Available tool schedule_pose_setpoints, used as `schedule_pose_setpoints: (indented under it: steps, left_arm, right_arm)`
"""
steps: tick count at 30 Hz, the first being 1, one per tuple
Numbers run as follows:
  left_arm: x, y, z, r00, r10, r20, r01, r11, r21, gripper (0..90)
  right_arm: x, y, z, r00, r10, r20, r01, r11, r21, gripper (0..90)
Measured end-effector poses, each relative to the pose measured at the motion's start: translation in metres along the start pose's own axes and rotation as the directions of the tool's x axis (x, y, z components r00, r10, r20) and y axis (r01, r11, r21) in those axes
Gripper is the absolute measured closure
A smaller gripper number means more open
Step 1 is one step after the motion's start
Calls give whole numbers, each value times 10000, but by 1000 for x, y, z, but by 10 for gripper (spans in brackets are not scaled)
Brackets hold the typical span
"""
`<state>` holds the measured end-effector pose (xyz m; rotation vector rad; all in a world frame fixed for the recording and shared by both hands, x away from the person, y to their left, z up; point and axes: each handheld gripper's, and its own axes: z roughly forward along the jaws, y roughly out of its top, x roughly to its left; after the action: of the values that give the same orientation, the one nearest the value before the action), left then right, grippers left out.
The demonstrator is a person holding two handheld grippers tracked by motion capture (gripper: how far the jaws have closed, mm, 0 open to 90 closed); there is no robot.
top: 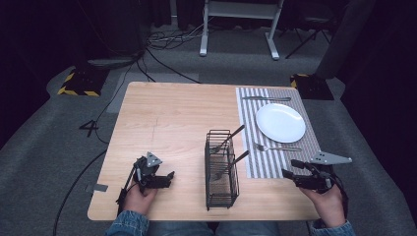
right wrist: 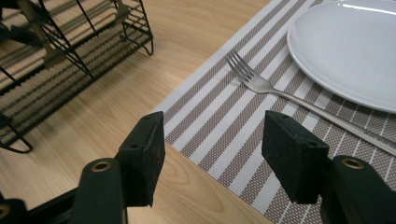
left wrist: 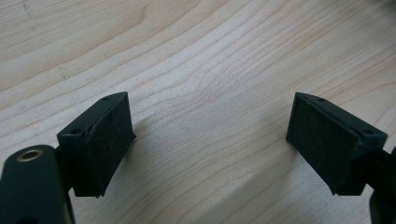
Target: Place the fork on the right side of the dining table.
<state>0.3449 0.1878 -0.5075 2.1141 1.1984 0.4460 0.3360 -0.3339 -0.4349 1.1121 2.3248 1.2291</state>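
Nearest to the right gripper [right wrist: 212, 158] – jaws released, empty – the fork [right wrist: 299, 100] at one o'clock on the placemat [right wrist: 224, 126], handle running toward three; left gripper [left wrist: 210, 144] open, far off.

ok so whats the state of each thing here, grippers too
left gripper: open, nothing between the jaws
right gripper: open, nothing held
wire rack: upright, holds some cutlery
plate: bare, on the striped mat
fork: flat on the mat, beside the plate
knife: flat on the mat, beyond the plate
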Motion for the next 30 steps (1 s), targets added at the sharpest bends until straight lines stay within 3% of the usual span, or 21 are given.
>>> schedule_pose_setpoints:
  steps: [3,6,7,9,17,26,27,30]
  left_arm:
    - [0,0,0,10000,25,-23,-25,10000,-4,146]
    - [0,0,0,10000,23,-22,-23,10000,-4,146]
    - [0,0,0,10000,22,-22,-22,10000,-2,146]
    - [0,0,0,10000,1,-12,-1,10000,-5,146]
    - [0,0,0,10000,5,-13,-5,10000,-2,147]
    - [0,0,0,10000,5,-14,-5,10000,-3,147]
    - [0,0,0,10000,7,-14,-7,10000,-5,147]
    - [0,0,0,10000,-8,-15,8,10000,-6,147]
  right_arm:
    - [-9,-17,14,9966,786,-247,-789,9968,-129,404]
    - [-9,-22,21,9962,809,-320,-809,9967,35,401]
    - [-6,-25,24,9993,373,48,-373,9991,211,400]
    - [-3,-27,26,9993,-42,369,30,9995,317,399]
    - [10,-34,45,9939,-1075,229,1053,9911,820,403]
    - [12,-40,53,9910,-1268,424,1220,9874,1009,347]
    - [10,-45,59,9919,-1243,249,1216,9884,905,246]
    - [10,-45,59,9905,-1358,198,1335,9867,925,222]
